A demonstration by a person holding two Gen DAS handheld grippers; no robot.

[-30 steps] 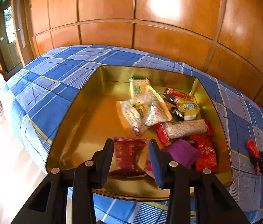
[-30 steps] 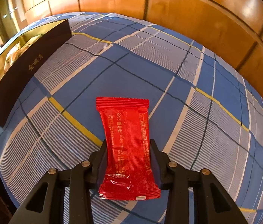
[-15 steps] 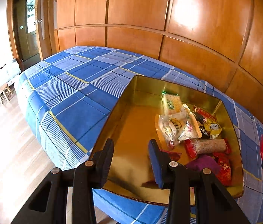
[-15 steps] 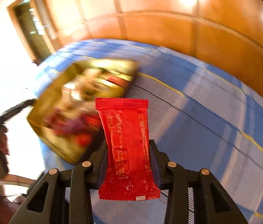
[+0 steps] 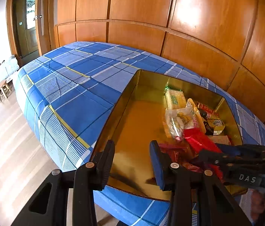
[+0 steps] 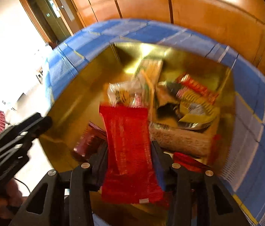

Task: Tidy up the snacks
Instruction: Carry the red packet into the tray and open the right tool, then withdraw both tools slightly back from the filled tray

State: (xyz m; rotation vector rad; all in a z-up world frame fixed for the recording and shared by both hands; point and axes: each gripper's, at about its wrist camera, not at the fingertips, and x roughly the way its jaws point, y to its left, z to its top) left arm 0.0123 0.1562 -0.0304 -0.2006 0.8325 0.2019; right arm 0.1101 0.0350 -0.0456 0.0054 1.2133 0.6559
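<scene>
Now right gripper fingers pinch a crinkly red packet; left gripper fingers spread

Red packet carried from the cloth to over the gold box

The right tongs, clamped on the red packet, have swung from bare blue cloth to above the gold box. The left tongs, empty and parted, have released the dark red packet and backed toward 7 o'clock.

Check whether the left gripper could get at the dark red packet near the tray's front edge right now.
Probably not cleanly. The left gripper is open and empty close to the dark red packet, but the right gripper, holding a bright red packet, reaches across the gold tray just beside it.
</scene>
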